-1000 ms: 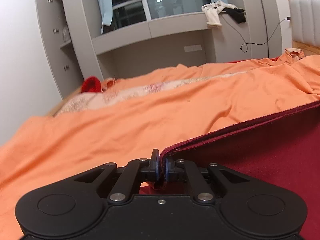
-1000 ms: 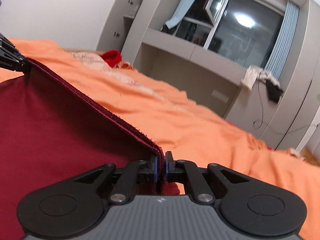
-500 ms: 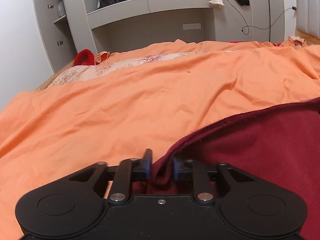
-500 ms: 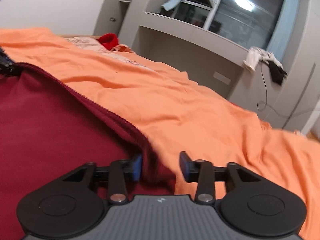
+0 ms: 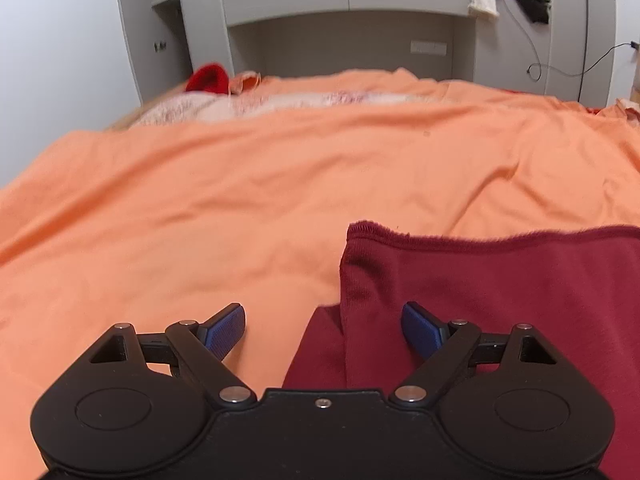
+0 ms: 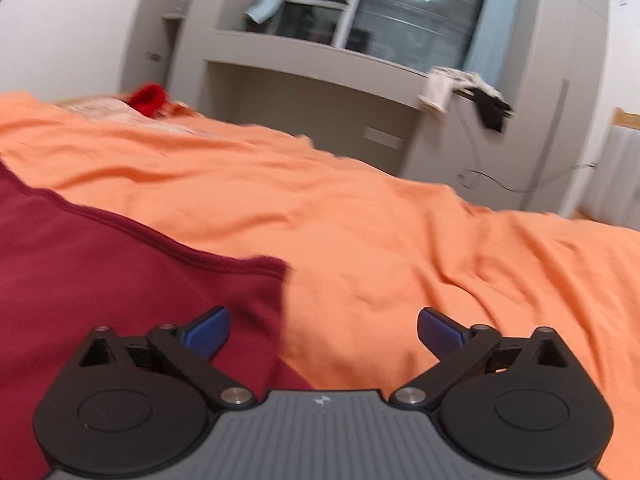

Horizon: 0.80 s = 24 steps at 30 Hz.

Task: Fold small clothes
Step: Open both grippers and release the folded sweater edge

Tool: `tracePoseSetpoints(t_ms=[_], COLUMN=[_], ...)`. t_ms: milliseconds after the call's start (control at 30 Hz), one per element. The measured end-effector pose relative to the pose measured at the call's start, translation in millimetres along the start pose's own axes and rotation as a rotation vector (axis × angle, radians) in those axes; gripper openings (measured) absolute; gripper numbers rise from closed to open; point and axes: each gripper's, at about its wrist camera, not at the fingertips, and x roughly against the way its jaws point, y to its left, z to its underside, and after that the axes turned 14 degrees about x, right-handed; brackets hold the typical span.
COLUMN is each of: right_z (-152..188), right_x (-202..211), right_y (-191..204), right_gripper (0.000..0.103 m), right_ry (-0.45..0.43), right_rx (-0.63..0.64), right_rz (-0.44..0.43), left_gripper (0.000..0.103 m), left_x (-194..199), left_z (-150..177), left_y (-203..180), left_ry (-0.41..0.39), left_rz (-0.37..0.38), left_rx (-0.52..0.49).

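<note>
Fingers [image 5: 226, 330] of both grippers opening — maroon cloth [image 5: 500, 280] w/ corners between, ungripped; no legible writing.

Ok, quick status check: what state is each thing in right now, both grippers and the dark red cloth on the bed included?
Left gripper: jaws opening, pads clear of the cloth, its corner between them.
Right gripper: jaws opening, pads gripping nothing, cloth edge between them.
Dark red knit garment: released, lying flat on the bed, a layer folded over.
Orange bedsheet: spread over the bed, wrinkled.
Grey cabinet window: one pane swung open.
</note>
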Motion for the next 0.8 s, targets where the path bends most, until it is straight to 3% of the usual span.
tracePoseSetpoints(t_ms=[100,367,533,700,800], right_z=[4.9,7.2,-2.0,-6.9,-9.0], right_x=[1.0,48.3,92.7,130.6,148.0], right_y=[-8.7,-26.3,-23.6,-6.1,11.8], right_gripper=[0.103,0.103,0.103,0.103,0.103], right_ry=[0.021,-0.025,-0.097,-0.178,-0.244], right_rx=[-0.044,-0.111,-0.099,-0.132,-0.154], right_rz=[-0.004,-0.002,0.013,-0.025,-0.083], left_gripper=[0.087,0.091,0.102,0.102,0.102], left_x=[-0.6,41.2,80.1,119.1,127.1], left_z=[-0.2,0.4,14.5,35.2,49.3], left_y=[6.2,14.3,24.0,53.0,75.2], left_ry=[0.008,-0.077,-0.142,-0.208,-0.205], left_rz=[0.011,0.054,0.063,0.074,0.072], left_rx=[0.032,0.093,0.122,0.209,0.265])
